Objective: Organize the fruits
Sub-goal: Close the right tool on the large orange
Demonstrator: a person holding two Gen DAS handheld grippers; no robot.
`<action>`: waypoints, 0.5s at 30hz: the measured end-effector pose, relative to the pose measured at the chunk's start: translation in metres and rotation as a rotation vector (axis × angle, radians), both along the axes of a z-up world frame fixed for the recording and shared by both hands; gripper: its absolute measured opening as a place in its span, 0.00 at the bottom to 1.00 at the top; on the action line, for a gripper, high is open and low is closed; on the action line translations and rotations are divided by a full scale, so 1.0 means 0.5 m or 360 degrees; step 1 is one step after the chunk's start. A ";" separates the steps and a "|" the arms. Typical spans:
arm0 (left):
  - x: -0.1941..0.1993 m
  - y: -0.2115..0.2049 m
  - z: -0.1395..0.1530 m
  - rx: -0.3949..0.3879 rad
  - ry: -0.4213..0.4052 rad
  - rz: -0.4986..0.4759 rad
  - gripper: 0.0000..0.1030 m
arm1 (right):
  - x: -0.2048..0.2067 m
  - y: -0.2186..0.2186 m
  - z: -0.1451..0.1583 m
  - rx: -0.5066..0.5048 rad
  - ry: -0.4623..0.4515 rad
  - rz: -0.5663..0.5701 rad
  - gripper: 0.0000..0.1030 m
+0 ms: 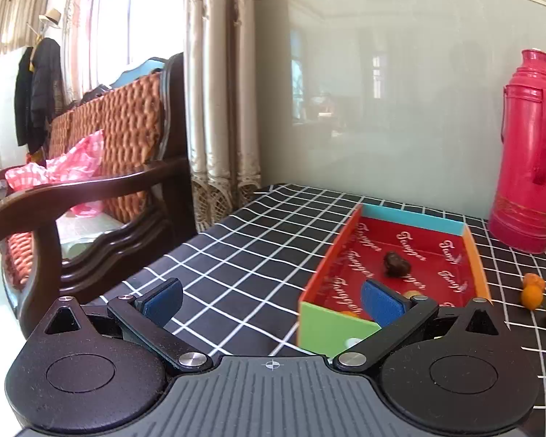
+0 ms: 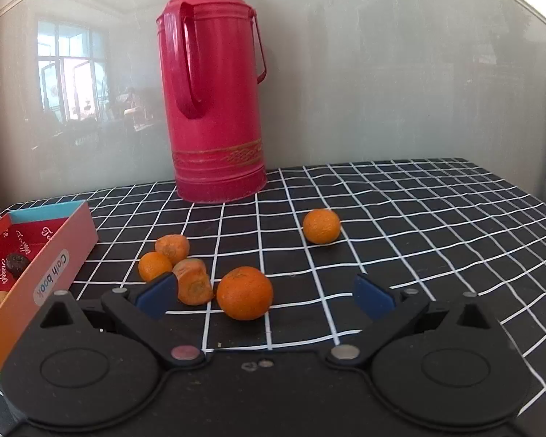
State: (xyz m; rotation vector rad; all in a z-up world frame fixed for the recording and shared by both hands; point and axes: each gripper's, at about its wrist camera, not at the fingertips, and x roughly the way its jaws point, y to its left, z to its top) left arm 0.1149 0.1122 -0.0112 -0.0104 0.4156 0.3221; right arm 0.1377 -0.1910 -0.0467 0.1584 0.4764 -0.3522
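The bench [image 2: 400,196] is covered with a black cloth with white squares, and it stands against a pale glossy wall. Near the back edge stands a tall red thermos [image 2: 216,87], upright, with its handle turned toward the left in the right wrist view. In front of the thermos the fruits lie loose on the cloth: one big orange [image 2: 244,293] close to the right hand-held gripper [image 2: 265,296], a smaller orange [image 2: 321,226] further back and well apart from the others, and a group of three on the left, namely a small round orange [image 2: 153,265] and two wrinkled, partly cut pieces [image 2: 194,286] that touch each other. The jaws of the right hand-held gripper are wide open and hold nothing; the big orange lies between the two blue pads without touching them, nearer to the left one. At the left side of the bench is a long shallow cardboard box [image 1: 353,218] with a red inside. Its long axis runs from the front edge toward the back edge. Inside it lies one dark fruit [image 1: 396,264]. The left hand-held gripper [image 1: 273,302] is also fully open and empty, with its right pad over the near end of the box. Beyond the left edge of the bench stands a wooden armchair [image 1: 91,189] and curtains [image 1: 218,91].
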 end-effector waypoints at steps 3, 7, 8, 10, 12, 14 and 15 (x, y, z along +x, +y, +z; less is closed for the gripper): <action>-0.001 0.018 -0.005 -0.0017 0.0000 0.0039 1.00 | 0.013 -0.002 -0.003 0.0035 0.0017 0.0007 0.89; 0.002 0.047 -0.010 -0.0066 0.0009 0.0108 1.00 | 0.027 -0.016 -0.010 0.0097 0.0046 -0.0023 0.75; 0.002 0.055 -0.012 -0.0084 0.0013 0.0128 1.00 | 0.030 -0.021 -0.012 0.0123 0.0049 -0.0022 0.66; 0.001 0.073 -0.017 -0.0128 0.0021 0.0156 1.00 | 0.038 -0.031 -0.019 0.0178 0.0070 -0.0037 0.60; 0.000 0.087 -0.020 -0.0159 0.0021 0.0182 1.00 | 0.044 -0.038 -0.025 0.0219 0.0081 -0.0058 0.60; -0.002 0.096 -0.022 -0.0167 0.0017 0.0209 1.00 | 0.050 -0.037 -0.028 0.0238 0.0081 -0.0039 0.48; -0.002 0.101 -0.023 -0.0168 0.0014 0.0220 1.00 | 0.057 -0.035 -0.030 0.0247 0.0092 -0.0020 0.44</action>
